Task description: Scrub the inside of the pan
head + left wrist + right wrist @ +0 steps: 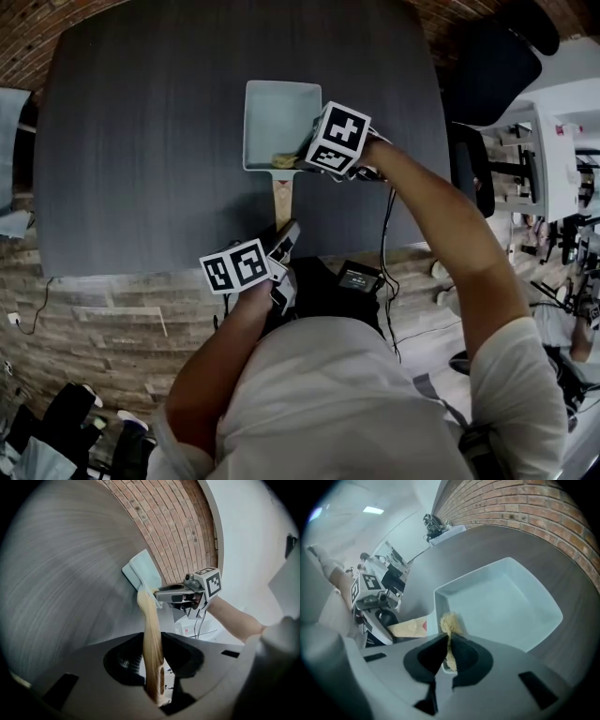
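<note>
Though illegible, red mark (423, 626) on handle (406, 628)

1. Pan (281, 117): pale blue-green, plain all over.
2. Handle (282, 199) of the pan: light tan wood.
3. Scrubber (451, 623): straw yellow, fibrous.
4. Table (141, 141): dark grey with fine streaked grain.
5. Marker cubes (339, 138): white with black square patterns.
6. Wall (164, 527): red-brown brick.

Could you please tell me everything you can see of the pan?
The pan is square, shallow and pale blue-green, with rounded corners and a smooth inside. A light wooden handle runs toward the person. It sits flat on the dark table. The left gripper is shut on the handle; the right gripper holds a yellowish scrubber at the near wall.
</note>
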